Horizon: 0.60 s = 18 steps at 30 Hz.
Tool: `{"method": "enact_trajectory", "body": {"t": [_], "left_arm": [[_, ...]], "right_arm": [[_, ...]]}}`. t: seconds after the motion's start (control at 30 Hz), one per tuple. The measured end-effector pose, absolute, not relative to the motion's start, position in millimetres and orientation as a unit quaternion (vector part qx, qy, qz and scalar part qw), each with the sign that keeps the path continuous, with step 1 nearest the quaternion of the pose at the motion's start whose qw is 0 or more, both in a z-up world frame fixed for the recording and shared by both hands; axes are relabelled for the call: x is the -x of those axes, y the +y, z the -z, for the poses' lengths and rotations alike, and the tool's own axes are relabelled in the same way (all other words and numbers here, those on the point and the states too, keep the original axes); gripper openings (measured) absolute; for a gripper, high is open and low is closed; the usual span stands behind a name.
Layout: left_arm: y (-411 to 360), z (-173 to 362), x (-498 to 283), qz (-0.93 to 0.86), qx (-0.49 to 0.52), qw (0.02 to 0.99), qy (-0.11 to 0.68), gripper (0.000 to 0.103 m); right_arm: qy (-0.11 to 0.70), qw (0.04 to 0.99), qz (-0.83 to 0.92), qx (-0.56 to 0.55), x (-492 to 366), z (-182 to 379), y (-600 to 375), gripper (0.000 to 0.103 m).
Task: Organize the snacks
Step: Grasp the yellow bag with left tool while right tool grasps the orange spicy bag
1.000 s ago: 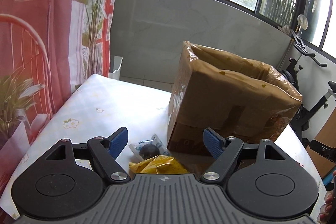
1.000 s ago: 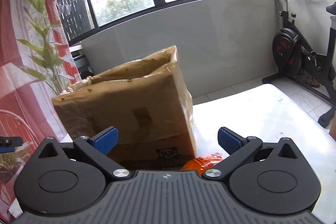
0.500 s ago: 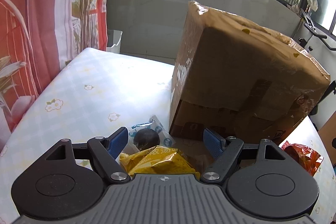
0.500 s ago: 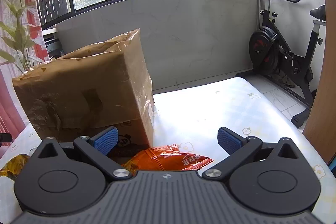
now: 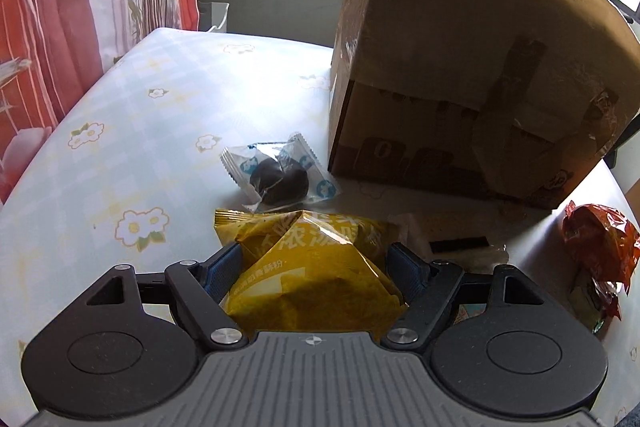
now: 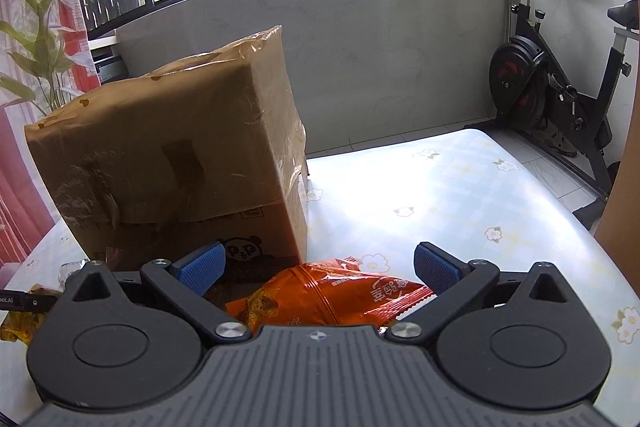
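A yellow snack packet lies on the table between the blue pads of my left gripper; the jaws stand open around it and I cannot tell if they touch it. A clear packet with a dark round snack lies just beyond. An orange snack packet lies between the open jaws of my right gripper; it also shows at the right of the left wrist view. A tall cardboard box stands behind the snacks, also in the right wrist view.
The table has a pale flowered cloth. A red patterned curtain hangs at the left. An exercise bike stands on the floor beyond the table's right side. A grey wall and windows lie behind.
Both grippers have come down and forward toward the table. The yellow packet now sits between the left jaws and the orange packet between the right jaws.
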<state>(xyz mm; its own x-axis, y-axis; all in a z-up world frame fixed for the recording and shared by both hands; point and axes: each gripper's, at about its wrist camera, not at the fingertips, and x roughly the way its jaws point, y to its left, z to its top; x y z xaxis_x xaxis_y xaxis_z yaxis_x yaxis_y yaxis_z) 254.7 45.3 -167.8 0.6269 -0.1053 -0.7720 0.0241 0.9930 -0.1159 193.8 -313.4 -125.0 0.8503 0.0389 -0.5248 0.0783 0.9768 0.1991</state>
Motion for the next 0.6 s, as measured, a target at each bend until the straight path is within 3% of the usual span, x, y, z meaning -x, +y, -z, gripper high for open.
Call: {"method": "enact_trajectory", "body": {"t": [0.43,0.6], "left_arm": [[41,174,-235,0.022,0.061,0.912,0.404,0.075],[45,175,-233,0.022,0.073,0.912,0.403,0.075]], "right_arm": [[0.289,0.954,-0.038,0.063,-222,146,-280,0.101],[0.331,0.935,-0.035,0.120,-236,171,-268,0.098]]}}
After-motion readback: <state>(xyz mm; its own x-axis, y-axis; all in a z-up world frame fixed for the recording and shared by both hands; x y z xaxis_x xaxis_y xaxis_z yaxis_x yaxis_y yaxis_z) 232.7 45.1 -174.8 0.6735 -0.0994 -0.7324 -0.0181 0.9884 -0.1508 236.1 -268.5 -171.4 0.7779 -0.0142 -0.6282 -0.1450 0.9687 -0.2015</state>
